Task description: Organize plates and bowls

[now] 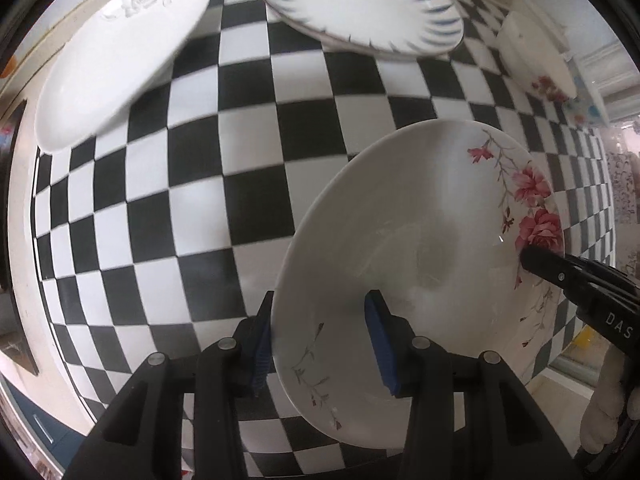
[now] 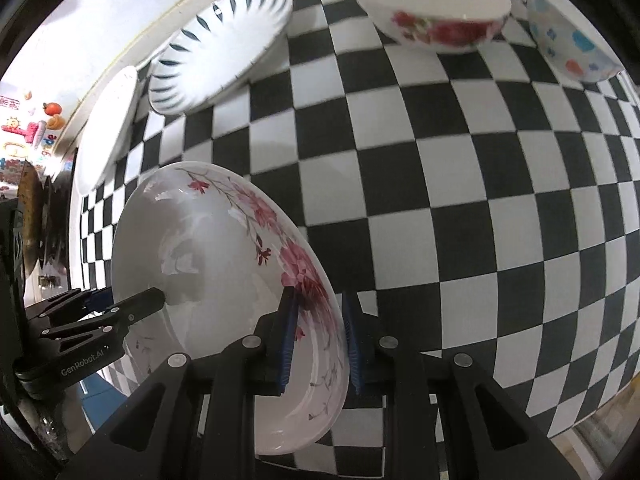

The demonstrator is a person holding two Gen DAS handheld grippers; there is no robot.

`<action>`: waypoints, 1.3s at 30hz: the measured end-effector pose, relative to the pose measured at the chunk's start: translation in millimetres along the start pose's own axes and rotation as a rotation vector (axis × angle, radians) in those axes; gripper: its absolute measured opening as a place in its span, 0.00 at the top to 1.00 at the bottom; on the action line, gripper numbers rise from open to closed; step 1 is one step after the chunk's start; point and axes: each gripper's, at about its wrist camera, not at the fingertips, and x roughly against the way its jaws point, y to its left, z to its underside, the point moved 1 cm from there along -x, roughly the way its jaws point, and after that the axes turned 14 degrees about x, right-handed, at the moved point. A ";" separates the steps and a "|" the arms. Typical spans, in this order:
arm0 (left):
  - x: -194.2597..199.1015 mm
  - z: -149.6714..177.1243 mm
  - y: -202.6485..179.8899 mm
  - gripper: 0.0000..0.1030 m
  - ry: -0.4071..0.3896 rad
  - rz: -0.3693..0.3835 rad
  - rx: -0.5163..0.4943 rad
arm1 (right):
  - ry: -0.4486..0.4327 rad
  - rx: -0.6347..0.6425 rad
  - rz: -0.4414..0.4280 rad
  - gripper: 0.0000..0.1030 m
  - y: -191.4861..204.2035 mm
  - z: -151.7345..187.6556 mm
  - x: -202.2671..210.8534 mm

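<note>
A white deep plate with pink flowers [image 1: 420, 240] [image 2: 208, 248] hangs over the checkered table, held at opposite rims by both grippers. My left gripper [image 1: 320, 316] is shut on its near rim, blue pads on either side; in the right wrist view the left gripper [image 2: 132, 306] shows at the plate's left rim. My right gripper [image 2: 319, 308] is shut on the flowered rim, and its black fingertip [image 1: 538, 258] reaches over that edge in the left wrist view.
On the black-and-white checkered cloth [image 1: 240, 184] lie a white embossed plate [image 1: 116, 52] [image 2: 106, 128] and a blue-striped plate [image 1: 360, 8] [image 2: 220, 48] at the far edge. A red-flowered bowl [image 2: 436, 8] and a blue-dotted bowl [image 2: 568, 32] stand far right.
</note>
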 end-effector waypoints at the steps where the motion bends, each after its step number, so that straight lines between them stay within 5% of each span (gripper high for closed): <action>1: -3.5 0.7 -1.3 0.61 0.005 -0.007 0.005 | 0.005 0.004 -0.002 0.76 -2.8 1.9 -2.2; 16: -15.4 12.8 -10.5 0.60 -0.019 -0.051 0.100 | 0.060 0.123 -0.046 0.77 -1.6 -9.6 -19.0; 22: -8.4 26.8 7.4 0.60 -0.040 -0.067 0.132 | 0.078 0.071 -0.124 0.77 -10.6 -14.9 -22.1; 28: 24.6 35.4 50.6 0.58 -0.118 -0.051 0.233 | 0.022 0.033 -0.151 0.77 -18.4 -29.8 20.3; 30: 42.7 33.0 70.1 0.58 -0.169 -0.056 0.276 | -0.014 0.061 -0.137 0.72 -12.9 -41.3 40.3; 35: 83.3 6.9 121.5 0.58 -0.242 -0.008 0.352 | -0.112 0.095 -0.171 0.31 20.9 -78.8 74.6; 39: 100.6 -33.8 155.9 0.58 -0.261 0.039 0.418 | -0.169 0.136 -0.206 0.28 71.2 -127.7 76.8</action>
